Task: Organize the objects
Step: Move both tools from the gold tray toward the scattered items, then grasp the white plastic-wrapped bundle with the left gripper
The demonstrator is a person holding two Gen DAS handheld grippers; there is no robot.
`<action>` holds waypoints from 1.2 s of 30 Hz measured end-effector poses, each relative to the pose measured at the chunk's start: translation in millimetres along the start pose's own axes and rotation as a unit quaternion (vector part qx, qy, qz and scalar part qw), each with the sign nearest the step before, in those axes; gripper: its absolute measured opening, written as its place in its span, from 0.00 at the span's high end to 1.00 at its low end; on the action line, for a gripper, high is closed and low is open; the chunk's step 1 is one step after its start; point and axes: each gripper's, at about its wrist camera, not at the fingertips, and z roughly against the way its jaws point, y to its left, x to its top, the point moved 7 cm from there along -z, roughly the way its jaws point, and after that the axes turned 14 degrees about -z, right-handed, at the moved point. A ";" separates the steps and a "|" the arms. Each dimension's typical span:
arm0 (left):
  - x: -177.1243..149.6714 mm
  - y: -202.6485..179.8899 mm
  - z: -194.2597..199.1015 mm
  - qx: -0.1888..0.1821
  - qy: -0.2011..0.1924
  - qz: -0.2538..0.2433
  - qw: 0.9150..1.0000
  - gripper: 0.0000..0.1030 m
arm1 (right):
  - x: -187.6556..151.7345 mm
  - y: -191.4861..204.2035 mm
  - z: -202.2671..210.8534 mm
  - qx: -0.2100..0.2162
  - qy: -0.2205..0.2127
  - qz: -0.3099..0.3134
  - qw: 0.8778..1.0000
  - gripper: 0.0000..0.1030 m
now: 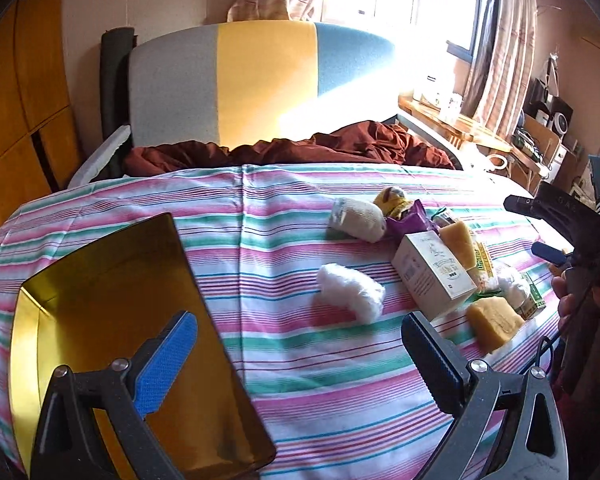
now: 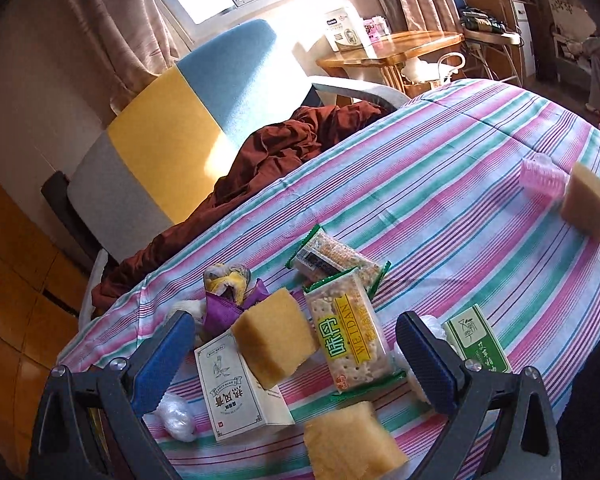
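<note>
Both tools are spread and carry nothing: the left tool (image 1: 300, 360) hangs with the empty gold metal tray (image 1: 100, 280) under its left finger, and the right tool (image 2: 292, 356) hovers over the heap. Sorting looks barely begun. The yellow sponge blocks (image 2: 274, 336), white paper carton (image 2: 236, 392), cracker packets (image 2: 352, 340) and white cotton wad (image 1: 350, 292) all lie loose on the striped surface (image 1: 300, 400) ahead of the tools.

The gold tray (image 1: 112, 280) runs under the left gripper's finger (image 1: 166, 360). A white box (image 2: 240, 392) is partly covered by a yellow sponge (image 2: 274, 336). Another sponge (image 2: 590, 204) is motion-blurred.
</note>
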 end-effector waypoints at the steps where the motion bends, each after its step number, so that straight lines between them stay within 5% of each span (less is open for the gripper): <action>1: 3.3 -7.3 -8.0 -0.005 0.003 -0.004 1.000 0.00 | 0.0 0.5 0.1 0.003 0.001 0.000 1.000 0.01; 15: 23.6 -30.5 -111.2 -0.002 0.072 0.020 0.997 0.04 | 4.7 -1.1 0.8 0.031 0.006 -0.026 0.999 0.01; 20: 20.8 -30.6 -139.6 0.001 0.093 0.022 0.995 0.28 | 5.4 -2.3 -0.6 0.030 0.006 -0.027 0.999 0.01; 22: 16.6 -34.0 -150.0 -0.014 0.104 0.022 0.994 0.54 | 6.2 -4.3 -1.8 0.027 0.007 -0.031 0.999 0.01; 23: 14.2 -35.3 -153.1 -0.018 0.106 0.022 0.994 0.54 | 7.1 -5.8 -2.0 0.026 0.006 -0.033 0.999 0.01; 30: -5.0 -60.7 -125.7 -0.040 0.065 -0.021 0.997 0.58 | 15.6 -19.8 0.6 0.028 0.000 -0.069 0.997 0.01; 36: -41.1 -84.4 -88.7 -0.064 0.046 -0.044 0.996 0.58 | -1.3 -2.6 -12.8 0.049 0.054 -0.040 0.997 0.04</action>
